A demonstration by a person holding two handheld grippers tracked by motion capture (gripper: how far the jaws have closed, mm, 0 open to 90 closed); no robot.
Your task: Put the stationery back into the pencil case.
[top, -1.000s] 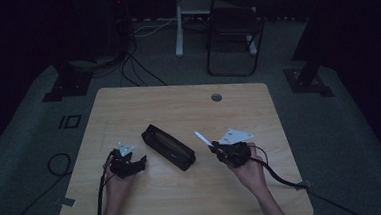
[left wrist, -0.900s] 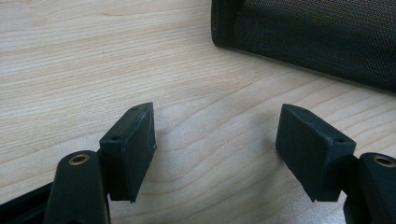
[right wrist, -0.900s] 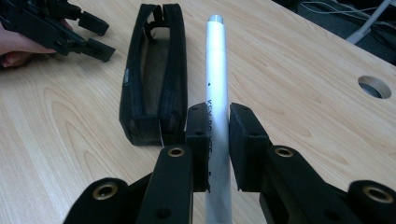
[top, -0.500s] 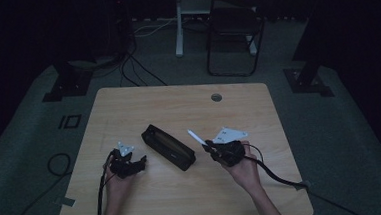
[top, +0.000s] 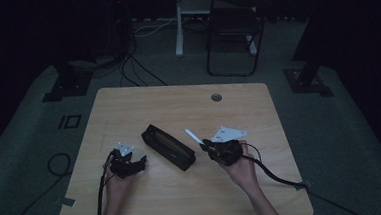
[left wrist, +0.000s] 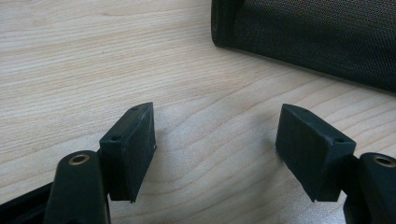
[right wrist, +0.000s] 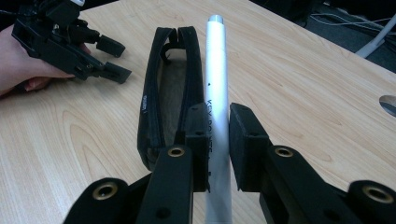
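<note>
Near the table's (top: 128, 111) middle lies an open black pouch (top: 168, 147); just right of it, your right gripper (right wrist: 215, 135) clamps a silver pen (right wrist: 215, 84). Your left gripper (left wrist: 217, 140) rests left of the pouch, jaws apart.

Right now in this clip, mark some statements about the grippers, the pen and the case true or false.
1. The right gripper is shut on the white pen. True.
2. The left gripper holds the black case. False: it is open over bare table, with the case beyond its jaws.
3. The case is zipped shut. False: the right gripper view shows its top open.
4. The pen lies inside the case. False: it is beside the case, in the gripper.
5. The case lies between the two grippers. True.
</note>
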